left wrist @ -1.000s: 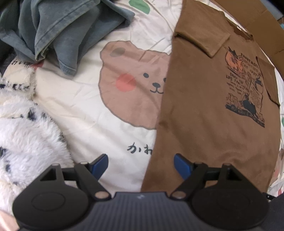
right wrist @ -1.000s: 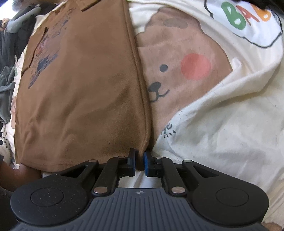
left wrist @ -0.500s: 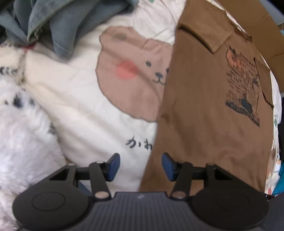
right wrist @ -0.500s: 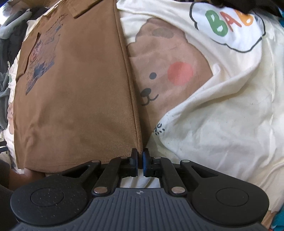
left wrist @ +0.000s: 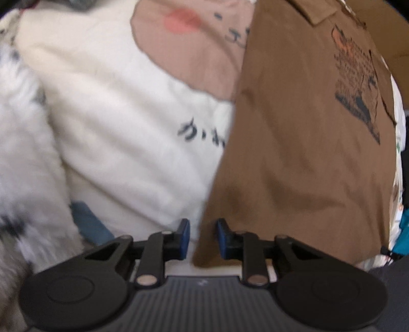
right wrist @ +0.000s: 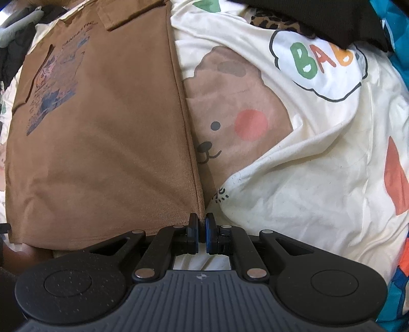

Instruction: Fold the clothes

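Observation:
A brown T-shirt (left wrist: pixel 294 153) with a dark print lies flat on a cream bear-print sheet (left wrist: pixel 127 115), sleeves folded in. In the left wrist view my left gripper (left wrist: pixel 203 231) is low over the shirt's near left corner. Its jaws are closing with the shirt's edge between the blue pads, and a gap still shows on each side. In the right wrist view the same T-shirt (right wrist: pixel 102 153) fills the left half. My right gripper (right wrist: pixel 202 229) is shut on its near right corner, lifting the hem slightly off the sheet (right wrist: pixel 306 178).
A fluffy white blanket with dark spots (left wrist: pixel 23 153) bulges at the left of the left view. A cardboard panel (left wrist: pixel 383 38) stands beyond the shirt. A black garment (right wrist: pixel 319 18) lies at the top right of the right view, with blue fabric (right wrist: pixel 401 38) at the edge.
My left gripper has dropped toward the shirt's corner while its jaws narrowed from wide apart to a small gap. My right gripper has risen a little, still pinching the hem.

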### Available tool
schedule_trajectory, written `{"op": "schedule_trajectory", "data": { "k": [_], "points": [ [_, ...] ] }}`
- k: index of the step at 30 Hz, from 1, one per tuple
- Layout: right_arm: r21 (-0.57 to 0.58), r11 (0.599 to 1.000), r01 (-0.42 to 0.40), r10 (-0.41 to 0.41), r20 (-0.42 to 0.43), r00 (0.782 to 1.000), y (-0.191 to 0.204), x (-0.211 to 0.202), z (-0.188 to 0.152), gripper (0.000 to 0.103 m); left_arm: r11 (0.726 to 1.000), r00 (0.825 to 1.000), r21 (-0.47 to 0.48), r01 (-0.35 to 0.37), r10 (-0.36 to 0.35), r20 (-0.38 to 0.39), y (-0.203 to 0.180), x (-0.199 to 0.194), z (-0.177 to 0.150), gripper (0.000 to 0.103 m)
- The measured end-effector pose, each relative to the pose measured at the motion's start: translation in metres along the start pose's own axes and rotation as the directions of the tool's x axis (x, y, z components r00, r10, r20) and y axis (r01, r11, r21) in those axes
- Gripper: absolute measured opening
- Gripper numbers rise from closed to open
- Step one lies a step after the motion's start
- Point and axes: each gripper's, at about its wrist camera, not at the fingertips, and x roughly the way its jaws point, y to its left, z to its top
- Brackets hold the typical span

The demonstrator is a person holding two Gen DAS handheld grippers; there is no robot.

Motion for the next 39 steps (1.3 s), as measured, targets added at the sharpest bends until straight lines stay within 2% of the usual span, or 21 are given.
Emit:
{"op": "schedule_trajectory", "data": {
  "k": [6,12,16,18,20,23,26,28,33,39],
  "points": [
    [-0.007,1.0,0.014,-0.014,-0.002,1.0,0.002,-0.003,0.0,0.003,1.0,0.999,0.018,0.009,-0.008,-0.032,-0.003,0.012,-0.014,0.022],
    [-0.004,1.0,0.005,-0.005,-0.004,1.0,-0.001,-0.007,0.001,0.003,0.999,0.999,-0.041,0.033,-0.032,0.024,0.007,0.008,-0.014,0.022],
    [-0.007,1.0,-0.002,0.002,-0.014,1.0,-0.004,-0.01,0.001,0.003,0.987,0.996,-0.134,0.084,-0.08,0.036,0.019,0.011,-0.016,0.021],
    [-0.005,1.0,-0.001,0.0,-0.018,1.0,-0.004,-0.01,0.002,0.003,0.993,0.998,-0.099,0.069,-0.067,0.022,0.016,0.012,-0.019,0.008],
    [-0.01,1.0,0.004,-0.004,-0.024,1.0,-0.001,-0.009,0.003,0.003,0.995,0.998,-0.077,0.066,-0.065,0.015,0.014,0.008,-0.019,0.005],
    [-0.011,1.0,-0.001,0.0,-0.027,1.0,0.001,-0.013,0.003,0.002,0.993,0.997,-0.087,0.079,-0.076,0.034,0.018,-0.008,-0.019,0.004],
    [0.0,1.0,-0.017,0.017,-0.03,0.999,-0.001,-0.018,0.001,0.002,0.987,0.986,-0.109,0.12,-0.106,0.129,0.021,-0.043,-0.019,0.003],
    [0.005,1.0,-0.03,0.03,-0.02,0.999,0.0,-0.025,0.001,0.002,0.987,0.981,-0.094,0.128,-0.112,0.16,0.019,-0.062,-0.019,0.003],
    [-0.003,0.998,-0.056,0.056,-0.007,0.998,0.002,-0.038,-0.001,0.002,0.991,0.983,-0.058,0.118,-0.108,0.147,0.029,-0.086,-0.02,0.003],
    [-0.011,0.998,-0.056,0.056,0.013,0.998,0.002,-0.048,-0.006,0.002,0.994,0.988,-0.039,0.106,-0.101,0.12,0.037,-0.079,-0.023,0.003]
  ]
}}
